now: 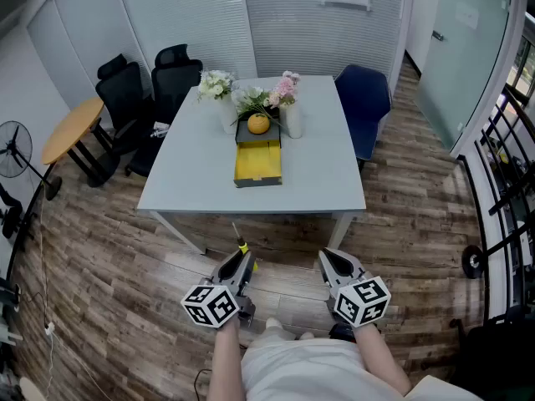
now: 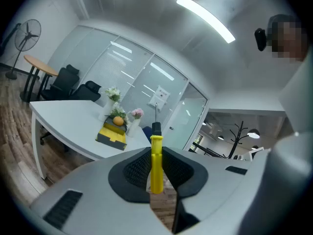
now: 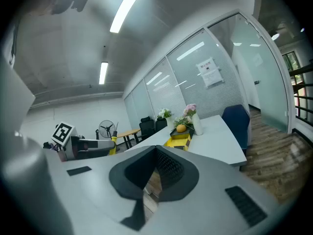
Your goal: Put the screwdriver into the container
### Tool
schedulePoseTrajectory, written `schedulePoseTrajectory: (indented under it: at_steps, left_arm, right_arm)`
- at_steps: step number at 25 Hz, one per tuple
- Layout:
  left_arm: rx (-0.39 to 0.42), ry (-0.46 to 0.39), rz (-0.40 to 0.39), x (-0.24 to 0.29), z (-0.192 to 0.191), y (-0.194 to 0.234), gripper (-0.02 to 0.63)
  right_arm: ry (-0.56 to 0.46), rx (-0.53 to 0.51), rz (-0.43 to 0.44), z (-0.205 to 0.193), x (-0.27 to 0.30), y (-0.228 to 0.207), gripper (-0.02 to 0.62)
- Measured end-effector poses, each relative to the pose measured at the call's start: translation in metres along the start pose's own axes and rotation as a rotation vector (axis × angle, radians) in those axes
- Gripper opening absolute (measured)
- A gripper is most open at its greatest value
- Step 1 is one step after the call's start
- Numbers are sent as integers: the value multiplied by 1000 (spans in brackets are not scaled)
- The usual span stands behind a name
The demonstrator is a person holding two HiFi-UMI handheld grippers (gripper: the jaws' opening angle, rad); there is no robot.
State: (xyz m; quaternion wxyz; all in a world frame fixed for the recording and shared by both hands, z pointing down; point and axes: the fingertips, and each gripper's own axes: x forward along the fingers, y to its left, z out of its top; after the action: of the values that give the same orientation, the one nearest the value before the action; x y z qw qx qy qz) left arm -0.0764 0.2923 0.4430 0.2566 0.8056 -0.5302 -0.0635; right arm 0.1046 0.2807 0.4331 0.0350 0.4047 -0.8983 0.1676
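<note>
— Wood-look planks, brown, make up the floor [image 1: 410,215]. Shall we enter the room next?

— We shall. Far side: frosted glass partitions with blinds. Middle: one pale grey rectangular table [image 1: 322,174]. At its far right corner: one blue chair [image 1: 365,98]. At far left: two black office chairs [image 1: 159,82]. By the left wall: one round side table [image 1: 71,128] with a wooden top, and one standing fan [image 1: 12,150].

— And what do we log on the table?

— One container [image 1: 257,164], dark-walled, yellow inside, open at the top, lying near the table's centre. One orange fruit [image 1: 258,124] at the container's far end. Just behind it, white flowers [image 1: 216,83] and pink flowers [image 1: 284,88] in pale vases.

— How do we describe the screwdriver?

— One screwdriver [image 2: 156,163]: yellow handle, black collar, thin metal shaft. We find its handle pinched between the pads of the left gripper [image 1: 238,266], with the shaft pointing forward toward the table. It hangs over the floor, short of the table's near edge and well apart from the container.

— The other gripper?

— The right gripper [image 3: 155,170] has its jaws pressed together with nothing between them. We place it beside the left one, likewise over the floor and short of the table. Each gripper carries its marker cube, close in front of the person's white garment [image 1: 305,370].
</note>
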Motion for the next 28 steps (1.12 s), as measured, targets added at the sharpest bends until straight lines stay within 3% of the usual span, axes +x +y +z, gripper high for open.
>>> schedulePoseTrajectory:
  at_steps: [18,28]
  left_arm:
    - [5,36,47,4,-1,8,67]
    - [1,47,65,44,8,31,67]
  right_arm:
    - [21,-71,-24,12,-2,-10,15]
    - [-2,66,-21,22,30,-47,15]
